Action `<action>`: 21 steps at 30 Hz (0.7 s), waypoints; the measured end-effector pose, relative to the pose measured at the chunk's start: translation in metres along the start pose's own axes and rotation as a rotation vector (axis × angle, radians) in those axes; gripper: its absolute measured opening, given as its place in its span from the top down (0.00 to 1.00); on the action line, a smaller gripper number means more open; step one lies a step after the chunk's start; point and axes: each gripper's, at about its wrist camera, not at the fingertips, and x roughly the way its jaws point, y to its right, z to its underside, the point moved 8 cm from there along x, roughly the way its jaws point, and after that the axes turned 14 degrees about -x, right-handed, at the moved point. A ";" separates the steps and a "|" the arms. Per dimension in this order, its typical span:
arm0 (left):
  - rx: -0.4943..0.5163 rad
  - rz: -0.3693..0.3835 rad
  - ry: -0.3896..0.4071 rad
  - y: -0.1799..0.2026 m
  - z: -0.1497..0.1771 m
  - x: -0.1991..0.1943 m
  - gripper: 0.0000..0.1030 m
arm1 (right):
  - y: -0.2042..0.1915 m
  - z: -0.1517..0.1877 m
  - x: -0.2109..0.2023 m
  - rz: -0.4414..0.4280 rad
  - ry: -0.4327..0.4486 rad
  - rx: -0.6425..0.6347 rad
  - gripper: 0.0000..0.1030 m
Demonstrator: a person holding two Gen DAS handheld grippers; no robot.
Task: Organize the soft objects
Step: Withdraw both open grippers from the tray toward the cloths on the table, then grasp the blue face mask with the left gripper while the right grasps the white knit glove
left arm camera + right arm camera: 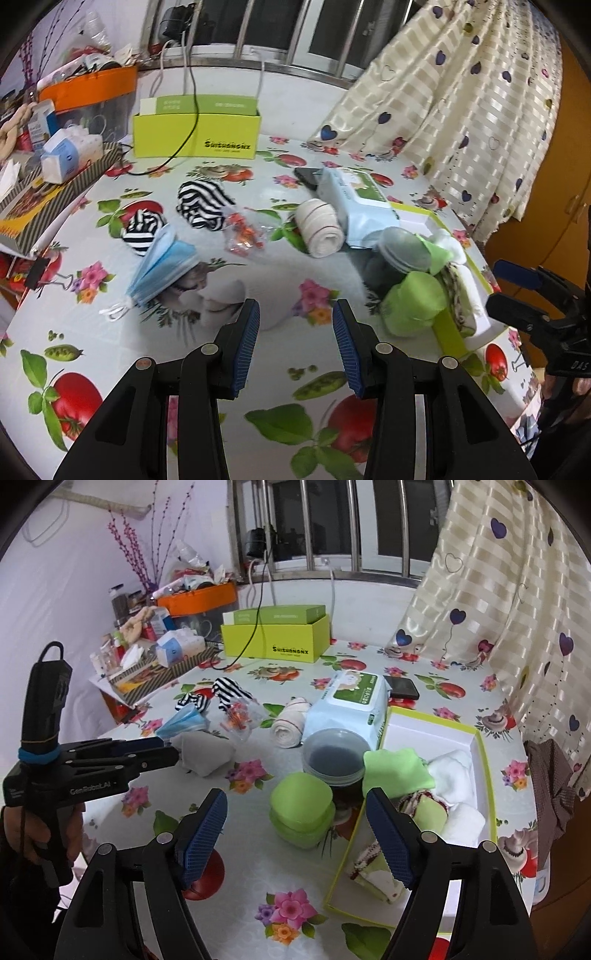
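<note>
Left gripper [295,325] is hovering low with jaws spread wide, gripping nothing; right gripper [295,827] is hanging alongside, jaws also parted and empty.

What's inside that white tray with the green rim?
The tray holds a folded green cloth, white fluffy cloths and a green-and-white patterned cloth. Whatever lies beneath them is covered.

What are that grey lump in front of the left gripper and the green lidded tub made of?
The grey lump looks like soft matte cloth, perhaps felt or fleece: it sags in folds with no shine. The green tub looks like smooth plastic: rounded, rigid edges and a slight sheen on its lid. Both are judged by look alone.
</note>
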 end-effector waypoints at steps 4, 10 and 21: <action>-0.019 -0.019 0.004 -0.012 -0.003 0.001 0.59 | -0.002 -0.005 0.002 -0.015 0.013 0.002 0.24; -0.041 -0.040 0.018 -0.028 -0.010 -0.001 0.59 | -0.009 -0.014 0.009 -0.043 0.021 -0.004 0.20; -0.082 -0.083 0.043 -0.060 -0.020 -0.006 0.59 | -0.047 -0.033 0.037 -0.129 0.001 -0.092 0.19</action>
